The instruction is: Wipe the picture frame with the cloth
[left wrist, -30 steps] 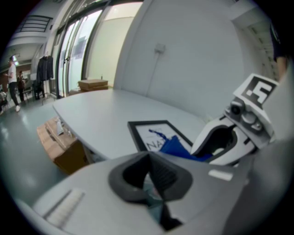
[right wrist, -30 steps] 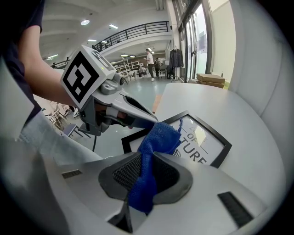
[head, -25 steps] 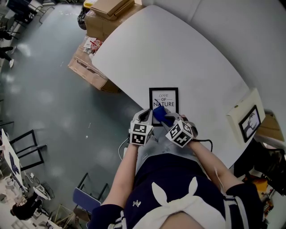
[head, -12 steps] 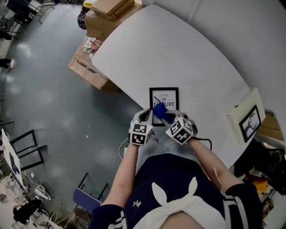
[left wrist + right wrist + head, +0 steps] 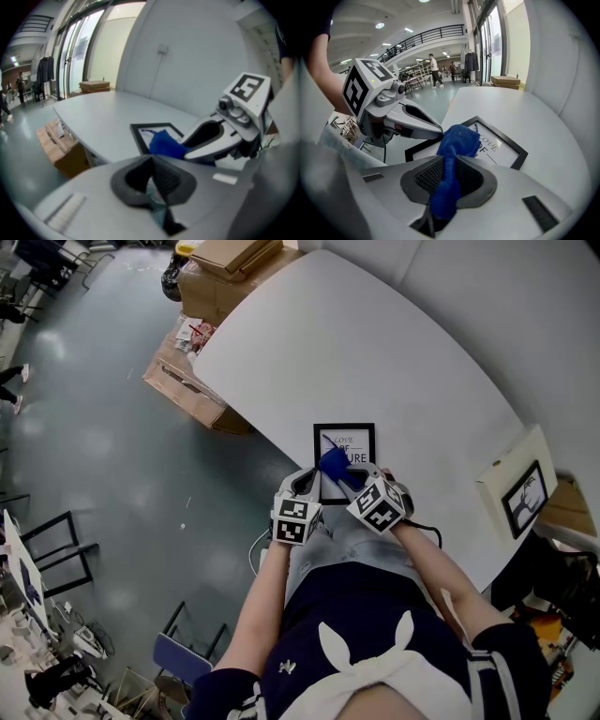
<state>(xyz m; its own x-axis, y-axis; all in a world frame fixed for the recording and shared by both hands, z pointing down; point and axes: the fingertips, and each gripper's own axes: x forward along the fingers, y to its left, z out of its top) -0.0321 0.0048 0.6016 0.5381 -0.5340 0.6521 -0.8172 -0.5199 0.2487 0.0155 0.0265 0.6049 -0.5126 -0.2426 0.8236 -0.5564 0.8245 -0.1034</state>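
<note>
Item, our landmark: black-edged rectangular picture frame (image 5: 362, 441) with printed lettering, lying flat near the close edge of the white oval table (image 5: 394, 352)

Blue terry cloth (image 5: 333, 465): bunched over the frame's near-left part, apparently resting on the glass; its tail is pinched in the right gripper (image 5: 361, 486), whose jaws are clamped on it

Left gripper (image 5: 307, 486): just beside the frame's near-left corner; jaws pressed together with nothing between them; we cannot tell whether it touches the frame

Progress, in our judgement: wiping under way, with the cloth over the lettering; the frame's far half and right side look yet to be covered, though we see no dirt to gauge by

Brown cardboard boxes (image 5: 187, 381): on the floor, well apart from the frame, to its far left
</note>
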